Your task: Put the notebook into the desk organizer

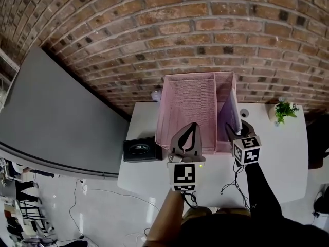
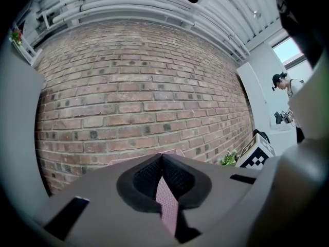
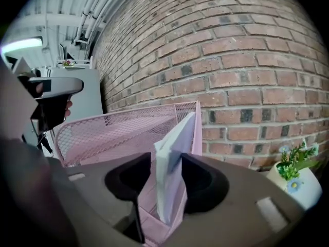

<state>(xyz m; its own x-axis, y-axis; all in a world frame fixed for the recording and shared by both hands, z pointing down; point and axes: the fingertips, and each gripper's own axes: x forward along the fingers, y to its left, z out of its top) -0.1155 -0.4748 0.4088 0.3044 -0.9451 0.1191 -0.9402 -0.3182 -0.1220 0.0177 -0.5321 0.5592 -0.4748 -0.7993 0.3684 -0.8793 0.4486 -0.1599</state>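
Against the white table's [image 1: 288, 156] back edge, a pale notebook [image 3: 172, 163] stands in the pink mesh desk organizer [image 3: 103, 133]. The right gripper [image 1: 235, 129] has its jaws apart around it, and the left gripper [image 1: 191, 128] has its jaws together.

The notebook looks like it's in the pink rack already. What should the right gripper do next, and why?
Probably pull the right gripper straight back. The pale lavender notebook already stands in the narrow compartment of the pink mesh desk organizer, and the jaws stand apart around it.
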